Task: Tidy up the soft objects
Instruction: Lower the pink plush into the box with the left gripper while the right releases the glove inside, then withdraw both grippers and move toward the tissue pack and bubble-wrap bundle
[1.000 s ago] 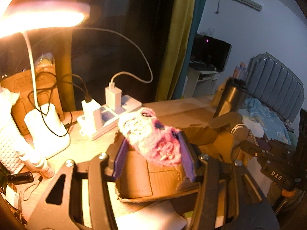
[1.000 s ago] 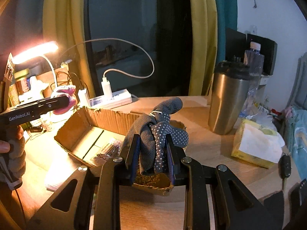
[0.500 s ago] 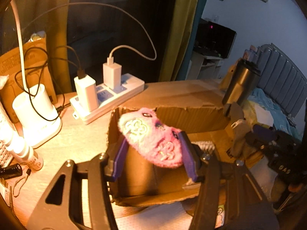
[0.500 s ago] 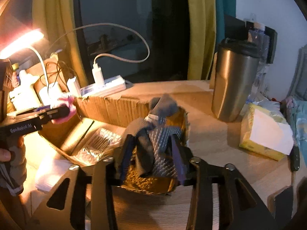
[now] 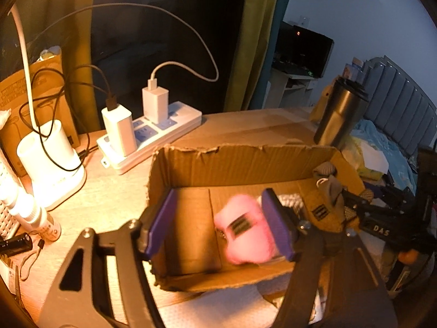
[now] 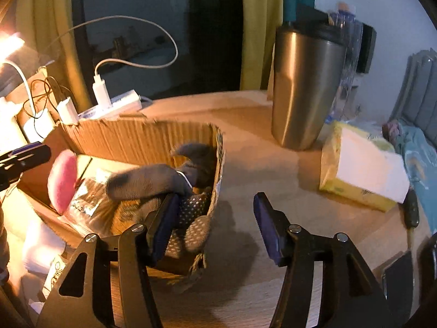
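An open cardboard box lies on the wooden desk. My left gripper is open above the box. A pink fluffy item is blurred, loose between the fingers, inside the box against the right finger; it also shows in the right wrist view. My right gripper is open at the box's right end. Grey dotted gloves drape over the box's right end, against my left finger.
A white power strip with chargers and cables lies behind the box. A lamp base stands at left. A steel tumbler and a tissue pack stand at right. White paper lies before the box.
Both grippers have opened. The pink item dropped from the left gripper into the box. The grey gloves left the right gripper and lie over the box's right end.
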`<action>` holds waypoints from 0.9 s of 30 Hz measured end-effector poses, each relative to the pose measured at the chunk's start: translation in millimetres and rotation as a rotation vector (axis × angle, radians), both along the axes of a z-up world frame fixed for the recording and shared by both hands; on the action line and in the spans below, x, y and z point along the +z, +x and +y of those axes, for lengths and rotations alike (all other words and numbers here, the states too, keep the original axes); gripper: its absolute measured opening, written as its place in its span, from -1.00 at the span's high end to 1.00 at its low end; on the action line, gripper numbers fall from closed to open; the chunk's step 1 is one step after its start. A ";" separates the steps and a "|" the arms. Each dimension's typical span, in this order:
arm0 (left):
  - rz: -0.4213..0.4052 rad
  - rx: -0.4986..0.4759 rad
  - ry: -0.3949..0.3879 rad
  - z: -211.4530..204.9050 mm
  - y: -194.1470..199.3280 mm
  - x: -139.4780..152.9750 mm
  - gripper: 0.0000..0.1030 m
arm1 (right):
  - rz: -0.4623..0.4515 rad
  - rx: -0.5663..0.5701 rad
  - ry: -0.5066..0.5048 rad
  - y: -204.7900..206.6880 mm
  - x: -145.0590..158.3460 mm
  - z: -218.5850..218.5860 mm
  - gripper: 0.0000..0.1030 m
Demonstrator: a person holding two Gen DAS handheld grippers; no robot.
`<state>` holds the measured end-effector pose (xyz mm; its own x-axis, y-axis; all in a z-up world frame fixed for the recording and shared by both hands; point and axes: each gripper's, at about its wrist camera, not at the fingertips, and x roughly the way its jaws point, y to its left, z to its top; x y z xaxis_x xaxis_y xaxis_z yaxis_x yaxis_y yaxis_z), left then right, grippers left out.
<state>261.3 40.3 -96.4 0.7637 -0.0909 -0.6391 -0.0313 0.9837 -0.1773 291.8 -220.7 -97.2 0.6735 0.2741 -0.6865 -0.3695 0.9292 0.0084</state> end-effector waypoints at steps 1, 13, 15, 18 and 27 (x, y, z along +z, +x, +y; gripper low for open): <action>-0.003 -0.001 0.001 -0.5 -1.2 1.4 -0.30 | 0.007 0.000 0.003 0.5 -1.6 -0.6 -0.16; -0.033 -0.001 0.002 -3.3 -22.5 17.0 -0.30 | -0.055 0.006 0.036 -22.6 24.9 -5.4 -0.16; -0.038 -0.004 0.003 -5.2 -26.7 19.7 -0.31 | -0.065 0.012 0.042 -28.1 30.4 -5.3 -0.16; -0.052 -0.008 0.003 -8.4 -34.5 24.8 -0.34 | -0.075 0.018 0.052 -37.0 37.8 -4.7 -0.16; -0.082 -0.022 0.000 -14.9 -59.7 39.0 -0.45 | -0.099 0.032 0.069 -64.8 54.5 -4.9 -0.16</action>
<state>201.7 25.4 -57.4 0.8116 -0.1077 -0.5741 0.0046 0.9840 -0.1781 227.0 -225.6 -42.7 0.7275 0.3410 -0.5953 -0.4011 0.9154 0.0342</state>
